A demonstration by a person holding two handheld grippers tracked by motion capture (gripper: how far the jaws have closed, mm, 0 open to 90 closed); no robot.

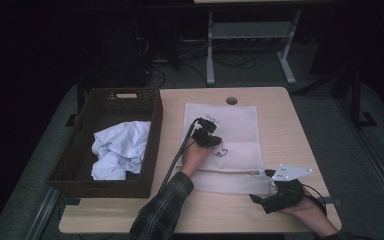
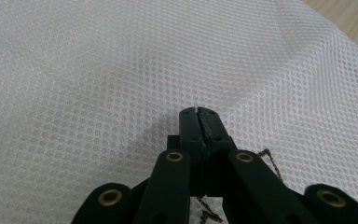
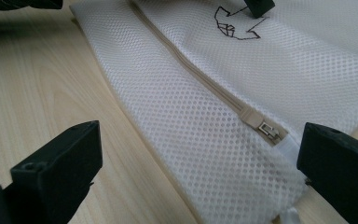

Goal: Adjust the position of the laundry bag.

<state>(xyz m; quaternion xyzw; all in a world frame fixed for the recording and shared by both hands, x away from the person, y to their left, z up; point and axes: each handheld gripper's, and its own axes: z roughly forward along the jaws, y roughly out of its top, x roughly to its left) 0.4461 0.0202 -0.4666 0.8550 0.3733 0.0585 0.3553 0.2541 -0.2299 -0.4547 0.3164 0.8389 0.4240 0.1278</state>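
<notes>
Inspecting progress, we find the mesh laundry bag [image 1: 222,145] flat on the table [image 1: 280,107], zip [image 3: 200,79] apparently run shut, left gripper [image 1: 208,135] resting on it with jaws together, right gripper [image 1: 272,192] spread wide beside the zip pull [image 3: 270,131]; the clothes [image 1: 120,147] remain unbagged in the basket [image 1: 80,150].

Probably a dim lab: bare desk frame [image 1: 250,35], floor cables [image 1: 180,55]

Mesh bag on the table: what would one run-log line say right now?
left gripper: shut, on mesh bag | right gripper: open, near zipper pull | basket: holds crumpled cloth
</notes>
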